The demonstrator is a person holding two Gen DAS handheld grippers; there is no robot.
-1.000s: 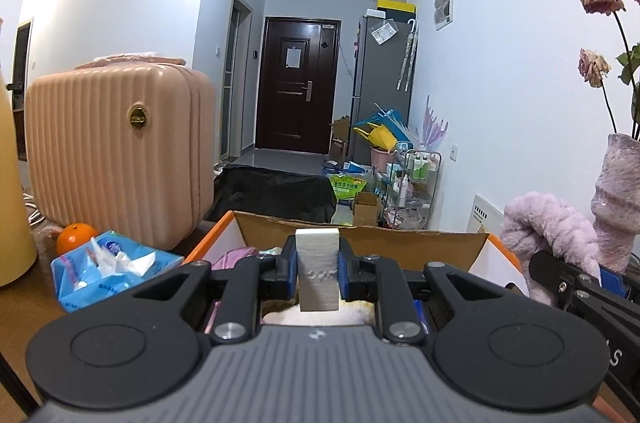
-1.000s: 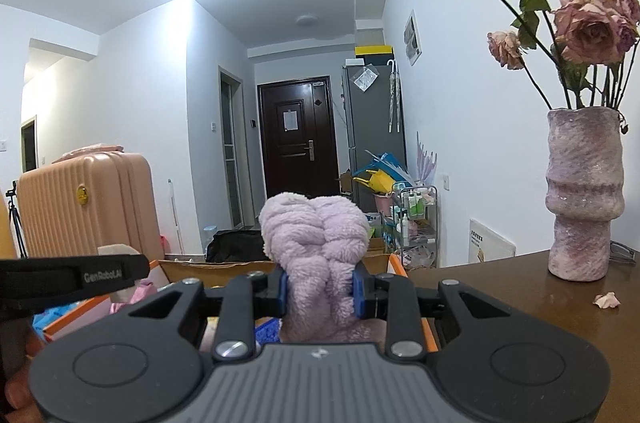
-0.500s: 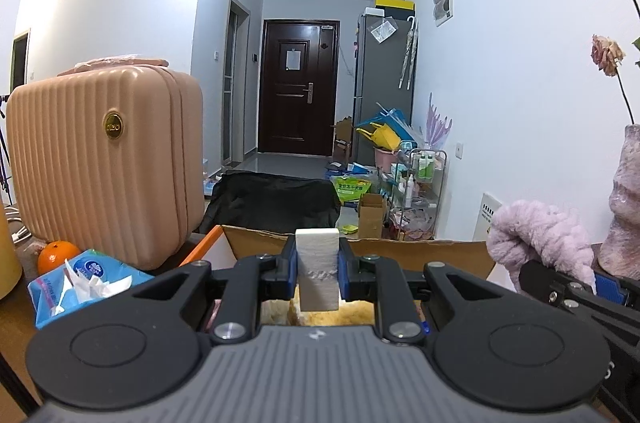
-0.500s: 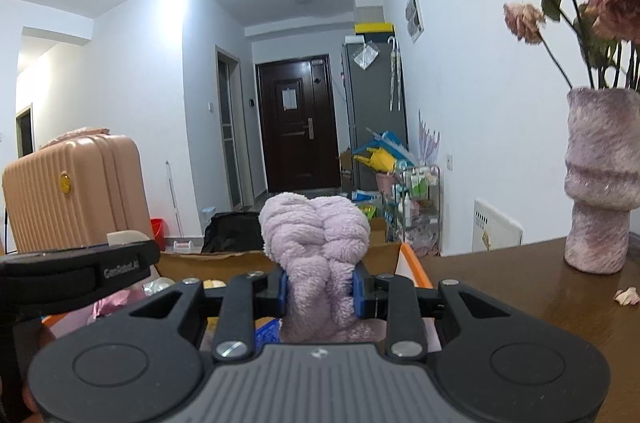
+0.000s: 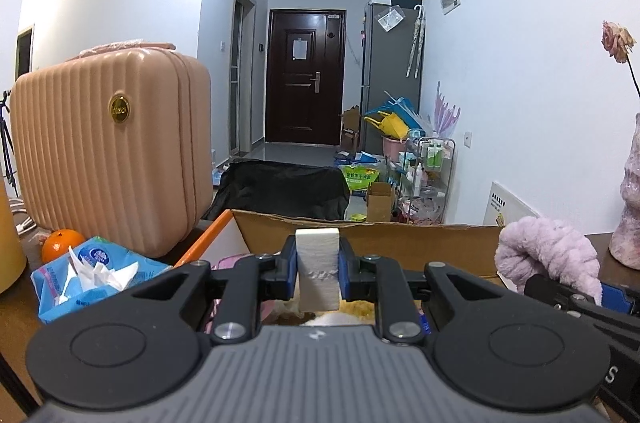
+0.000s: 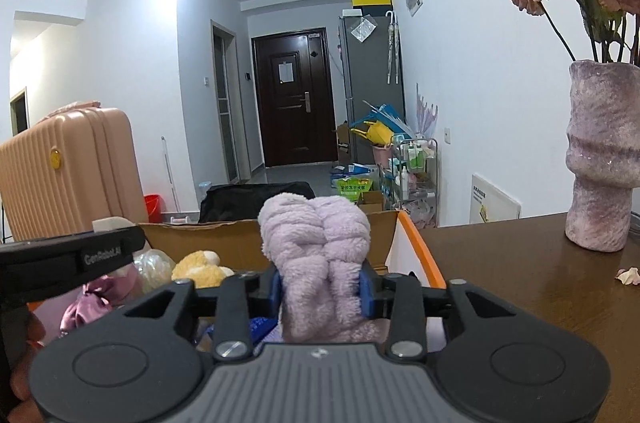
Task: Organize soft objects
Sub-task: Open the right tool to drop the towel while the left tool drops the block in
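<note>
My left gripper (image 5: 318, 263) is shut on a white foam block (image 5: 317, 255), which it holds upright over the open cardboard box (image 5: 400, 235). My right gripper (image 6: 322, 287) carries a fluffy purple towel (image 6: 316, 235) above the right end of the same box (image 6: 224, 235). Its jaws are opening, and the towel still fills the gap and touches both pads. The towel (image 5: 548, 255) also shows at the right of the left wrist view. Inside the box lie a yellow plush toy (image 6: 198, 263), a pink satin cloth (image 6: 100, 299) and a crumpled plastic bag (image 6: 152, 263).
A pink ribbed suitcase (image 5: 112, 151) stands left of the box, with a blue tissue pack (image 5: 96, 271) and an orange (image 5: 62, 243) in front of it. A purple vase (image 6: 604, 159) of dried roses and a fallen petal (image 6: 628, 275) are on the brown table (image 6: 520, 283) to the right.
Both grippers have moved forward over the box, so its contents now show. The right jaws have spread wider around the purple towel. The left grip on the foam block is unchanged.
</note>
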